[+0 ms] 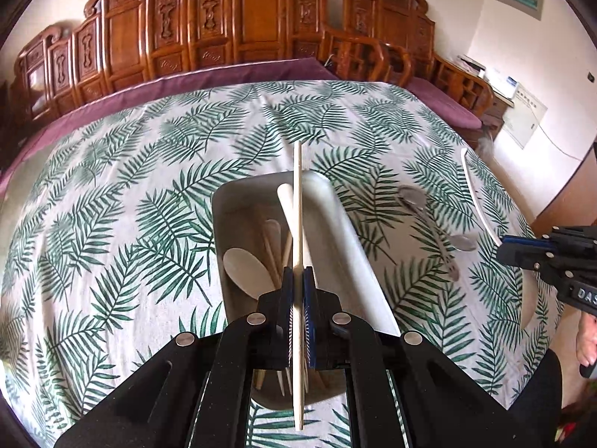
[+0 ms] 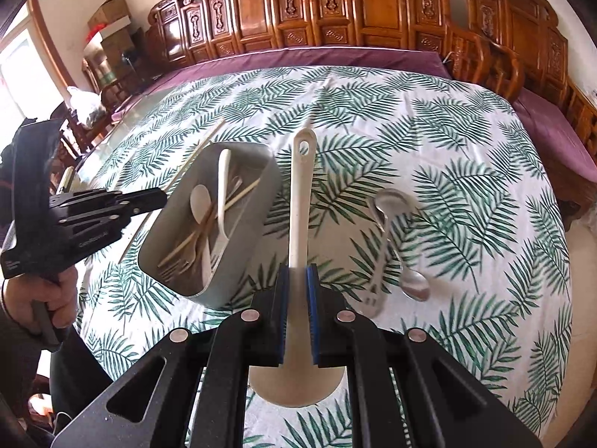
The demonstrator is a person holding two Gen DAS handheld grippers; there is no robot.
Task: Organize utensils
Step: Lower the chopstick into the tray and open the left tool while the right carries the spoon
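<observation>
Utensils are mid-sort: left gripper (image 1: 298,280) clamps 1 chopstick (image 1: 297,194) over the bin (image 1: 224,201), right gripper (image 2: 297,280) clamps the ladle (image 2: 298,201); both likely need lowering inside.

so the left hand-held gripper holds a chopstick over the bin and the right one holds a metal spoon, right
Not quite. The right hand-held gripper is shut on a white ladle, not a metal spoon; the right wrist view shows the metal spoons lying on the tablecloth. The left hand-held gripper does hold a chopstick over the bin.
</observation>
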